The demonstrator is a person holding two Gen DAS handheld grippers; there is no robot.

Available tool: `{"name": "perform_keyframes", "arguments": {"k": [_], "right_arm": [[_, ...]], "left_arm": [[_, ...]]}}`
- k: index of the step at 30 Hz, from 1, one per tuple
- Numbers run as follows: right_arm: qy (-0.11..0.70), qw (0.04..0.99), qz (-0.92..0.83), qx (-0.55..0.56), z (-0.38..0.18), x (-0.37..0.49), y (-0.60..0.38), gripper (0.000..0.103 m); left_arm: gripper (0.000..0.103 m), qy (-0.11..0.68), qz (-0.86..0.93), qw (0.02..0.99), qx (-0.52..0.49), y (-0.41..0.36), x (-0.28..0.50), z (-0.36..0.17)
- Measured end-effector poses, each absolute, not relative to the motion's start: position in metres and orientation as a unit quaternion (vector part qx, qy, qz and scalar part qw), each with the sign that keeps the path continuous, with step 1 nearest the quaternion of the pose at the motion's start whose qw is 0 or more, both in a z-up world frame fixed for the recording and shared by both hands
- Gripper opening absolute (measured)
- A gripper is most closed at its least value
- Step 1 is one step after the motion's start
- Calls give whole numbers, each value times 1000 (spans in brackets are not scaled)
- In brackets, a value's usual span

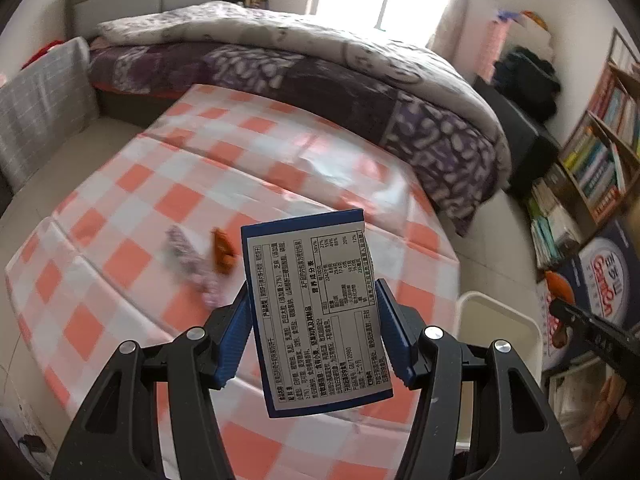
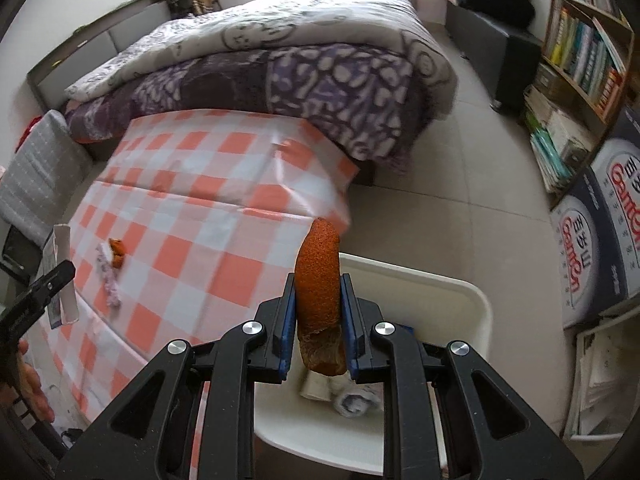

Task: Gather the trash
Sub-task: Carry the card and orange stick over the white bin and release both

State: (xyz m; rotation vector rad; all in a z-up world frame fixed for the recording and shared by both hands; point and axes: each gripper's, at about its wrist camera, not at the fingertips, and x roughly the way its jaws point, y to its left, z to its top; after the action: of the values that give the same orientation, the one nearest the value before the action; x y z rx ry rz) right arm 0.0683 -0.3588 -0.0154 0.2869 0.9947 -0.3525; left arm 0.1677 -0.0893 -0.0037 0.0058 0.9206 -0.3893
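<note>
A flat blue-edged snack packet (image 1: 316,320) with a printed label stands between the blue pads of my left gripper (image 1: 312,286), which is shut on it above the orange-checked table (image 1: 192,184). On the cloth lie a purple-and-white wrapper (image 1: 188,260) and a small piece of orange peel (image 1: 222,250). In the right wrist view my right gripper (image 2: 319,280) is shut on a long curl of orange peel (image 2: 318,248), held over the white bin (image 2: 460,286). Crumpled paper (image 2: 352,398) lies inside the bin. The wrapper (image 2: 109,280) and small peel (image 2: 117,256) also show there.
The bin (image 1: 500,310) stands at the table's right edge. A bed with a purple quilt (image 1: 320,80) runs behind the table. A bookshelf (image 2: 580,60) and printed cartons (image 2: 592,232) line the right wall. A grey chair (image 1: 44,108) stands at the left, and tiled floor (image 2: 480,184) lies between.
</note>
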Motion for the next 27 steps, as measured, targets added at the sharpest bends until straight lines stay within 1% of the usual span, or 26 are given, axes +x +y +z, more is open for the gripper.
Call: {"name": "perform_keyframes", "arguments": {"k": [2,3,4,5,6,9,12,16,20,23,25,27], "right_arm": [[482,847,-173,142,-19,65,-368,25],[485,843,-184,143,-21,62,-375,34],[484,841,-197,145,-21,59,-383,38],[480,839,-207,150,-20,56,-389,46],[477,838,-214,155,-19,53,-394,50],[465,837,-226,179,-15,44,-409,54],[461,837,-235,177,-13,39,-417,58],[460,837,-245,168,-11,33,-425,60],[455,838,-255,161,-9,28,-432,64],[455,837,-259,158,-9,25,-436,65],[456,836,-261,159,-9,23,-440,65],[454,836,-265,159,-9,21,-443,67]], "left_arm": [[58,443,-198,875,12,-102,162,-7],[58,444,-206,872,18,-110,158,-9],[58,444,-211,871,21,-116,156,-10],[58,445,-219,868,27,-124,152,-12],[58,447,-225,865,31,-131,150,-13],[58,450,-242,859,44,-149,142,-19],[58,458,-260,849,58,-165,134,-27],[58,477,-285,829,63,-185,125,-41],[58,491,-318,808,69,-209,113,-50],[59,496,-352,791,71,-228,101,-53],[60,497,-371,781,71,-239,95,-55],[63,501,-390,770,64,-246,92,-57]]}}
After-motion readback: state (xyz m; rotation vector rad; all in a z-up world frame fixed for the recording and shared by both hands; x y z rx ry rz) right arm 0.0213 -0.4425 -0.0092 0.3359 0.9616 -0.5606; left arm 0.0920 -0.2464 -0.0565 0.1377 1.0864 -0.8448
